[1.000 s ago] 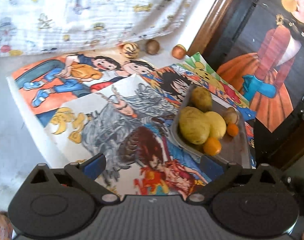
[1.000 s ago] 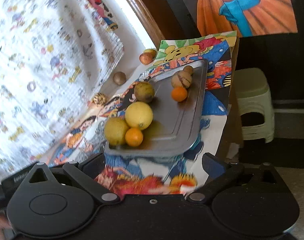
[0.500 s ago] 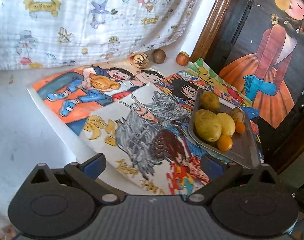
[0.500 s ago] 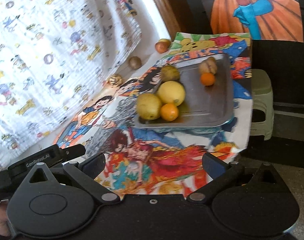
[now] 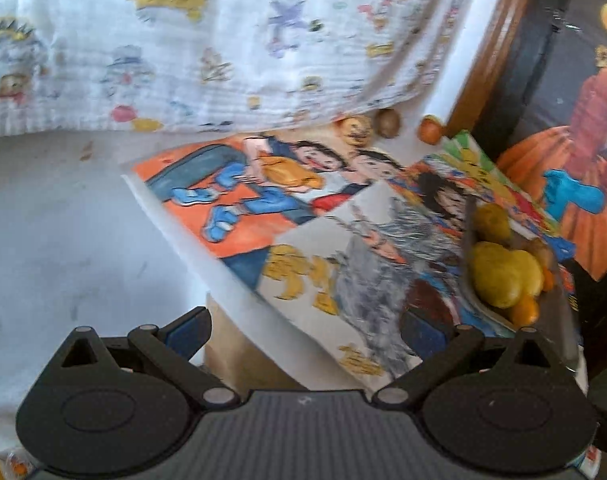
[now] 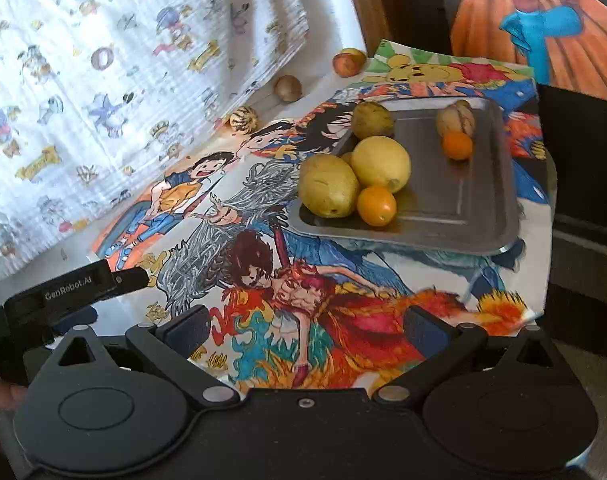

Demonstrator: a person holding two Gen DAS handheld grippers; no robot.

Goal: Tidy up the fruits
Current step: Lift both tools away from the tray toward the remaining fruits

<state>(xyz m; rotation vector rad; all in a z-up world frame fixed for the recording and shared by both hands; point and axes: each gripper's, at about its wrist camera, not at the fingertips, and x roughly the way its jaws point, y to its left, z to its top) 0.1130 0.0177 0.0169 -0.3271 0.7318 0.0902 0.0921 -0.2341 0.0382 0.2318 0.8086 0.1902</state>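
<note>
A metal tray (image 6: 475,196) on cartoon posters holds several fruits: a yellow-green one (image 6: 329,191), a lemon (image 6: 380,163), a small orange (image 6: 376,205), a green one (image 6: 372,119), a tan one (image 6: 455,119) and another small orange (image 6: 457,145). Three fruits lie off the tray by the cloth: a striped one (image 6: 243,119), a brown one (image 6: 287,88), a reddish one (image 6: 348,62). The tray also shows in the left wrist view (image 5: 559,320). My right gripper (image 6: 305,326) is open and empty, short of the tray. My left gripper (image 5: 305,328) is open and empty, back at the table's near edge.
A white printed cloth (image 6: 103,60) hangs behind the table. Posters (image 6: 323,300) overhang the front edge. A wooden door frame (image 5: 491,40) and a dark panel with a painted figure (image 6: 543,20) stand at the right. The left gripper's body (image 6: 63,288) shows at the right view's left.
Both grippers have pulled back from the tray and away from the table. The left view has swung left and lower, so the tray sits at its right edge. The fruits have not moved.
</note>
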